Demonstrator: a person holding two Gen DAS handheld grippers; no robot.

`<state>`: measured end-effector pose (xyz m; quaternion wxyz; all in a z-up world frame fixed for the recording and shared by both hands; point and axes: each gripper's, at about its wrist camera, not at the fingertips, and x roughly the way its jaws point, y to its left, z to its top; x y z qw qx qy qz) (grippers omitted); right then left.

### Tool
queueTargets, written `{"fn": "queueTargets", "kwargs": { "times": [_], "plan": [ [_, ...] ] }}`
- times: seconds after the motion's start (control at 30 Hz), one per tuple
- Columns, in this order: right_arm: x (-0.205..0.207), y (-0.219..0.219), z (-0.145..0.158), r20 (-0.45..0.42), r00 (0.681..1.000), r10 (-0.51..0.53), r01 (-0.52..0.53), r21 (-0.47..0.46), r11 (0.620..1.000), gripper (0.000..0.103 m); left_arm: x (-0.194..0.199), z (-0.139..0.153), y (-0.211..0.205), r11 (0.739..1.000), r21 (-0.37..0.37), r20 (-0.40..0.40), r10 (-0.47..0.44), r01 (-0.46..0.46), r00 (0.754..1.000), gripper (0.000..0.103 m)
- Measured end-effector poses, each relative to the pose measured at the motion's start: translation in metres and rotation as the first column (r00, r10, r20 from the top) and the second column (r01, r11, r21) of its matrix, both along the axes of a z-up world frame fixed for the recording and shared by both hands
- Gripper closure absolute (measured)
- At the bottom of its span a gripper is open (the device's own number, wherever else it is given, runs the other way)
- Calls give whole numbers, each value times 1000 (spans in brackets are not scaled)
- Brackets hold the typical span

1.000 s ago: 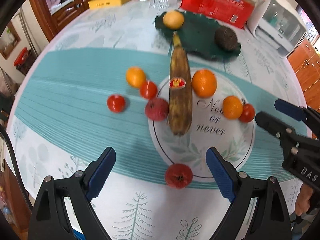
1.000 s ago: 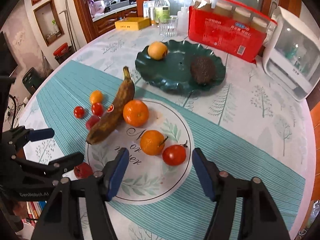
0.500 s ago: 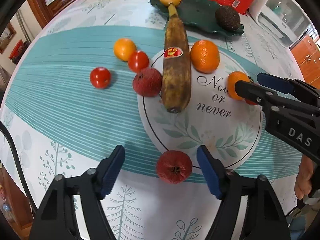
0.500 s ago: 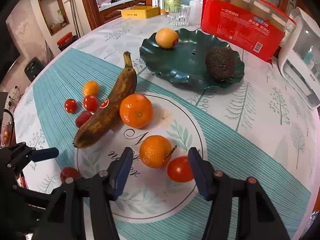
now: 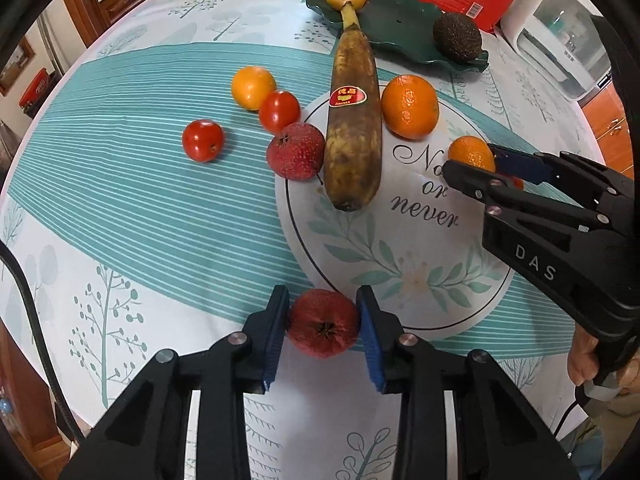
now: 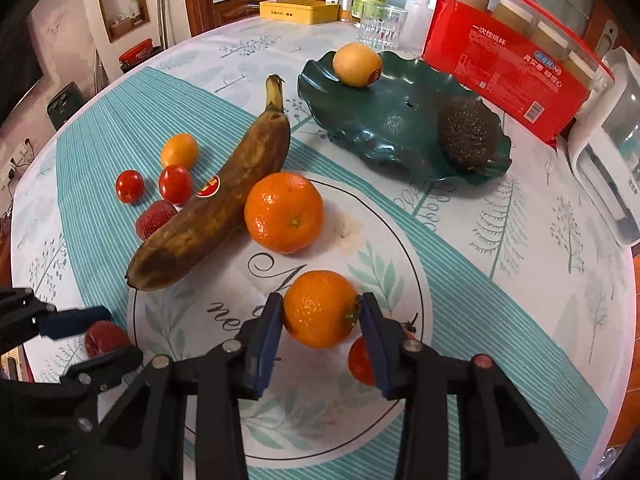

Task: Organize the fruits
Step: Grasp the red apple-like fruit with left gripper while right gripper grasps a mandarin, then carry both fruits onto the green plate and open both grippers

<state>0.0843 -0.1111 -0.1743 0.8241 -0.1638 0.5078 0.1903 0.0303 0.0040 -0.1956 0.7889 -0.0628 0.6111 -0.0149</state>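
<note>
Kitchen table, teal striped cloth. Near edge: left gripper (image 5: pixel 323 326) jaws closing, pads touching a red bumpy fruit (image 5: pixel 323 328) between them. Right gripper (image 6: pixel 320 320) closing on small orange (image 6: pixel 319 309), tomato (image 6: pixel 360 362) just beside. Both point steeply down. Green dish (image 6: pixel 400 120) lies far right, past the banana (image 6: pixel 224 200).

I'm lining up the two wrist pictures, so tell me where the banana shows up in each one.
Left wrist: the banana runs up the upper middle, its stem toward the green dish, its blunt end on the printed circle.
Right wrist: the banana slants across the left middle, stem up, left of the big orange.
Shared landmark: the green dish beyond the stem.
</note>
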Motion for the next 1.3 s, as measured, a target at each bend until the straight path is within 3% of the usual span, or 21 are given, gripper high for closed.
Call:
{"fn": "queueTargets", "kwargs": {
  "times": [0.2,0.37,0.57,0.9,1.1,1.3],
  "plan": [
    [-1,-4,5,-14,1000,-5,6,44,999,65,-7,6,3,1000,-21,-7,-1,1,1000,71],
    [-1,-8,25,-22,999,-22,25,116,993,65,-2,28,6,1000,-2,26,-10,10,1000,71],
    [4,-14,66,-14,999,-47,49,204,978,65,16,82,12,999,39,117,-24,19,993,71],
    [34,-27,158,-7,994,-113,108,342,934,65,72,191,13,992,111,270,-84,56,959,71],
    [77,-31,214,-8,987,-159,149,391,908,65,112,243,2,979,188,318,-138,80,938,71],
    [122,-39,243,-26,975,-221,212,412,886,65,152,274,-6,971,225,320,-151,79,935,70]
  ]
}}
